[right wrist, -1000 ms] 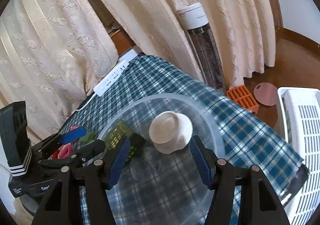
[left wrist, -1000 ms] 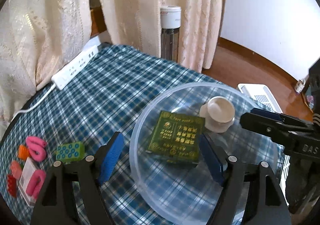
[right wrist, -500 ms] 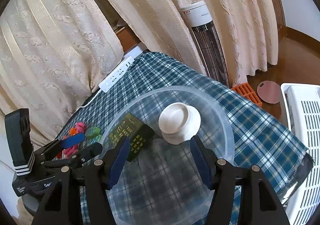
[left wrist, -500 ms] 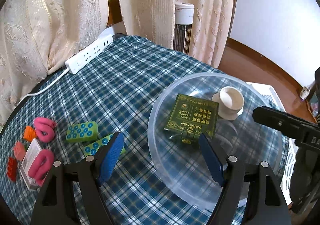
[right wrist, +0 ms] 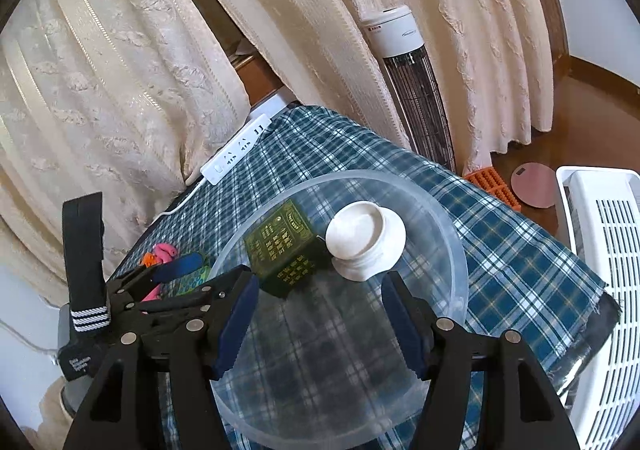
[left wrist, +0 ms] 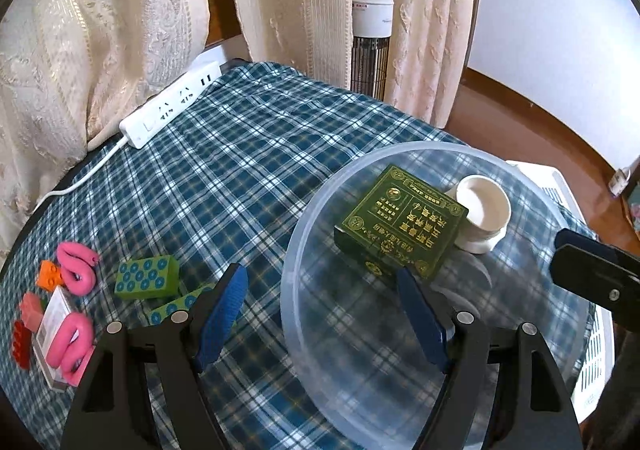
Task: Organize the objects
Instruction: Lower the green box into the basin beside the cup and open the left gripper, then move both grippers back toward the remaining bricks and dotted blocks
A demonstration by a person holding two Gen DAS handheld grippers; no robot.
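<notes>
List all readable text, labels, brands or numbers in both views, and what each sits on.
Nothing reads cleanly.
Green box in the clear bowl: gold characters and round emblems, too small to read.
Tower heater: red mark and dark brand word on its white top, blurred.
Left hand-held gripper body: white lettering, illegible.
Small white box under the pink pieces: print too blurred.
Power strip: socket markings only, no text.

Clear plastic bowl [left wrist: 304, 250] on plaid cloth, holding green gold-printed box [left wrist: 400, 228], tilted, touching white cup [left wrist: 484, 211]. Outside bowl, to its left: two green blue-dotted blocks [left wrist: 146, 276], pink curled pieces [left wrist: 76, 264], orange and red bricks [left wrist: 48, 274], small white box [left wrist: 52, 324].
</notes>
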